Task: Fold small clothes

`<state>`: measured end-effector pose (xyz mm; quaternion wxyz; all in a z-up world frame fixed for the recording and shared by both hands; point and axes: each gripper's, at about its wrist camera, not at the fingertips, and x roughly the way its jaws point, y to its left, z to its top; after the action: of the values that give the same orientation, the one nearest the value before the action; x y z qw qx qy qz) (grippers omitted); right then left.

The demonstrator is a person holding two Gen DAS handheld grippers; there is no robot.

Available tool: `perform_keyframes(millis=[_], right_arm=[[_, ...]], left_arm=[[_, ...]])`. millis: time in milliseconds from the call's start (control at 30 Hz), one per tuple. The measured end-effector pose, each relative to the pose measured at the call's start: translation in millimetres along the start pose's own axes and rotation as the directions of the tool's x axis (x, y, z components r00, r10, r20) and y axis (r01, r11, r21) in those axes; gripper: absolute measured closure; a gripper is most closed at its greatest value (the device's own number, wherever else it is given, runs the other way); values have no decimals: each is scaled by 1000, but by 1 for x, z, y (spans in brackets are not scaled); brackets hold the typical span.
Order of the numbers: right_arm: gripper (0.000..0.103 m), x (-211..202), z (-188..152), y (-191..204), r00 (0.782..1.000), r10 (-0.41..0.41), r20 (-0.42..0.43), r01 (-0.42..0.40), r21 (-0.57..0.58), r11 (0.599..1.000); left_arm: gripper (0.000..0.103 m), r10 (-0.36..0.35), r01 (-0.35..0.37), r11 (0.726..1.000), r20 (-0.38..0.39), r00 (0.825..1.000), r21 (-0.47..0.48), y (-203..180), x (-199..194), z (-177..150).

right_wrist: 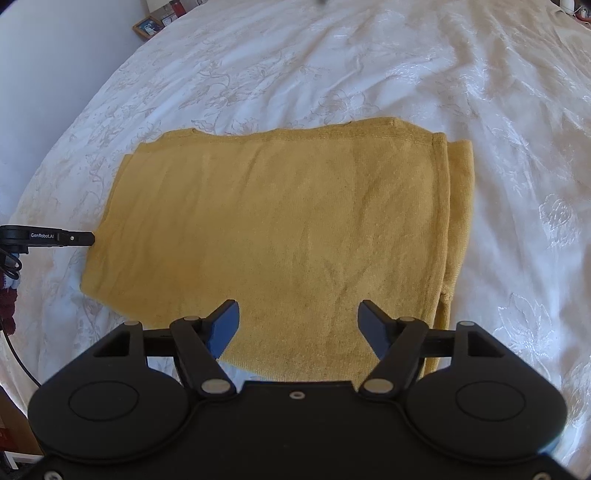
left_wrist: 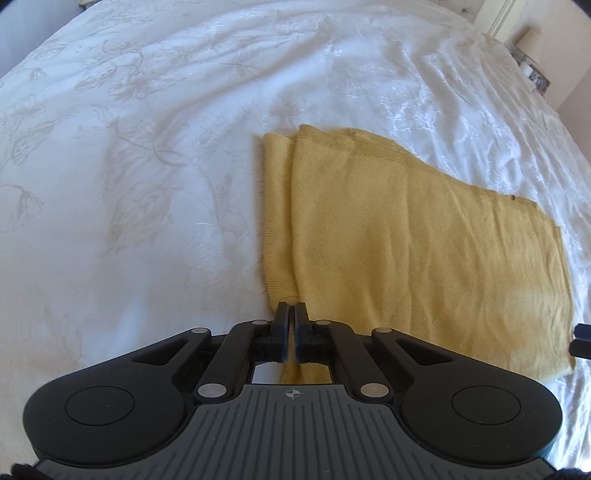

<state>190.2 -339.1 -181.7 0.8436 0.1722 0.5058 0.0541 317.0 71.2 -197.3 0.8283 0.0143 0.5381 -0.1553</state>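
A mustard-yellow knit garment point(left_wrist: 406, 243) lies partly folded flat on the white bedspread point(left_wrist: 129, 184). My left gripper point(left_wrist: 294, 308) is shut on the garment's near corner; yellow cloth shows between and under its fingers. In the right wrist view the same garment point(right_wrist: 280, 240) spreads wide, with a folded layer along its right side. My right gripper point(right_wrist: 298, 314) is open and empty, low over the garment's near edge. The left gripper point(right_wrist: 79, 239) shows at the garment's left edge in that view.
The white bedspread point(right_wrist: 480, 110) with a floral pattern fills both views. A framed picture point(right_wrist: 147, 26) stands beyond the bed at top left. Small items point(left_wrist: 532, 70) sit by the bed's far right edge. A black cable point(right_wrist: 18, 354) hangs at the left.
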Motion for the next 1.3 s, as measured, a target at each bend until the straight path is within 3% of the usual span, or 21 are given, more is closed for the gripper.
perform_keyframes(millis=[100,233,300,367,400,567,700,900,1000,1100,1200,1300], right_arm=[[29,1,3,1,1000,-4,8,4,-5,1000],[25,7,12,11,1000,3,31,-2,-37,999],[18,13,17,20,999,6,36,-3,-66,998],[16,21,20,30,1000,-7,31,10,-113,994],[16,26,20,35,1000,-15,24,19,-137,990],[16,44,15,52,999,-33,-30,25,-228,973],[16,48,0,47,992,-103,-76,81,-255,963],[15,41,-17,10,972,-201,-124,187,-119,975],[15,29,-19,2,975,-195,-106,190,-55,980],[13,15,-21,0,982,-176,-73,177,8,984],[2,4,-24,-1,988,-148,-46,151,86,985],[1,-1,-31,-5,991,-125,-40,129,161,978]], left_arm=[[101,57,-57,998,0,998,4,10,-2,4],[99,72,-72,997,-2,997,7,8,-6,9],[88,54,-54,998,3,999,16,0,-9,10],[62,36,-36,999,8,999,39,-12,-11,8],[60,29,-29,998,12,1000,56,-18,-11,6],[60,37,-30,988,-42,998,154,-44,-3,-12],[60,148,-122,970,-114,982,209,-39,4,-39],[57,219,-208,975,-163,962,83,2,-4,-58],[58,186,-185,983,-138,973,18,10,-16,-59],[58,155,-154,988,-85,984,13,5,-29,-56],[55,71,-70,997,-41,997,22,-9,-39,-51],[31,-41,41,999,-33,999,9,-24,-40,-45]])
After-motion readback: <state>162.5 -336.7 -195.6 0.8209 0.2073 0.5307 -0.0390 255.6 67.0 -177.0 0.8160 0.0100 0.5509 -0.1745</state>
